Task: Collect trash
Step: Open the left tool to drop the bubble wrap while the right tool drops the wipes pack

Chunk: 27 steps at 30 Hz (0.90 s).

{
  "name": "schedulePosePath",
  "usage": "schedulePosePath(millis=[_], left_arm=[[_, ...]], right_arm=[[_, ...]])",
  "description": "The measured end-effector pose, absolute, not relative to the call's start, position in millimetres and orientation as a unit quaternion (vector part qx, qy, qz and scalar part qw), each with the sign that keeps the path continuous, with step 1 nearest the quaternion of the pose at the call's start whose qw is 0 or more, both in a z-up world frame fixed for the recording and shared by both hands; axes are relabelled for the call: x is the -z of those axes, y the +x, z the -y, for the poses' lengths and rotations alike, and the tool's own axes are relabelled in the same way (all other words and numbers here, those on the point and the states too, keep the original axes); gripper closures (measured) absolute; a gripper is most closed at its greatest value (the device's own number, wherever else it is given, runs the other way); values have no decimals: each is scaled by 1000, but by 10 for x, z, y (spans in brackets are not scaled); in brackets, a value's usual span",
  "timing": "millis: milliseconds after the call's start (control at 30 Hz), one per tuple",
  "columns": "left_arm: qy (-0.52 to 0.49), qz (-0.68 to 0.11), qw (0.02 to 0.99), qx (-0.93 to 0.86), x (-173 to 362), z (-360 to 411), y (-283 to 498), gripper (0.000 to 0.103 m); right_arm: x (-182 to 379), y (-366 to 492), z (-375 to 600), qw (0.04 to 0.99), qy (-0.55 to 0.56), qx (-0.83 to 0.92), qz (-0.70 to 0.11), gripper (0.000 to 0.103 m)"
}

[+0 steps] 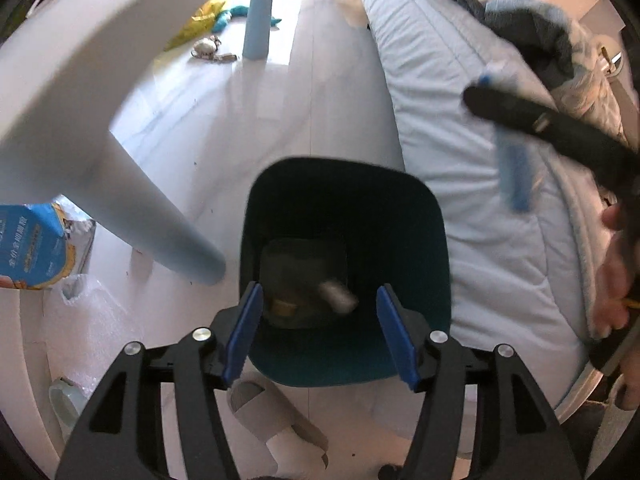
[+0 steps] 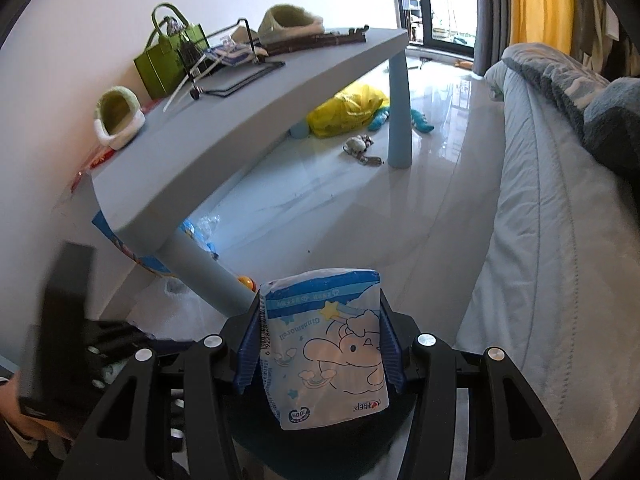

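A dark teal trash bin (image 1: 348,364) stands on the floor below my left gripper (image 1: 320,320), which is open and empty right above its mouth. A pale crumpled scrap (image 1: 339,295), blurred, is inside the bin over dark contents. My right gripper (image 2: 320,340) is shut on a blue and white tissue packet (image 2: 326,348) with a cartoon print, held above the bin's rim (image 2: 320,452). The right gripper also shows, blurred, in the left wrist view (image 1: 516,168) over the bed.
A light blue table (image 2: 224,120) with legs (image 1: 176,232) stands left of the bin. A quilted bed (image 2: 540,240) lies to the right. A yellow bag (image 2: 348,114), toys (image 2: 358,145), a blue package (image 1: 32,244) and a grey slipper (image 1: 272,416) lie on the floor.
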<state>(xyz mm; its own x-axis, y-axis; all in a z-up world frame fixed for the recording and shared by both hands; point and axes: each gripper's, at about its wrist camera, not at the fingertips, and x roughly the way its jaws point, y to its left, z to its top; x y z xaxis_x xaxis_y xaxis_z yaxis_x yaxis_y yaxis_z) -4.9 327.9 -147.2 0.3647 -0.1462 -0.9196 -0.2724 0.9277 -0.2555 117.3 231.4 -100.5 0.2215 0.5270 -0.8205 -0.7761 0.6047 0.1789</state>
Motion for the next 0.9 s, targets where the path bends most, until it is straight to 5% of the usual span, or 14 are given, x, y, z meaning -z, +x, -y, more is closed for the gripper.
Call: schedulePosePath(millis=[900], left_arm=[[-195, -404, 892, -55, 467, -3572, -269, 58]], right_arm=[[2015, 1015, -2607, 696, -233, -383, -561, 50]])
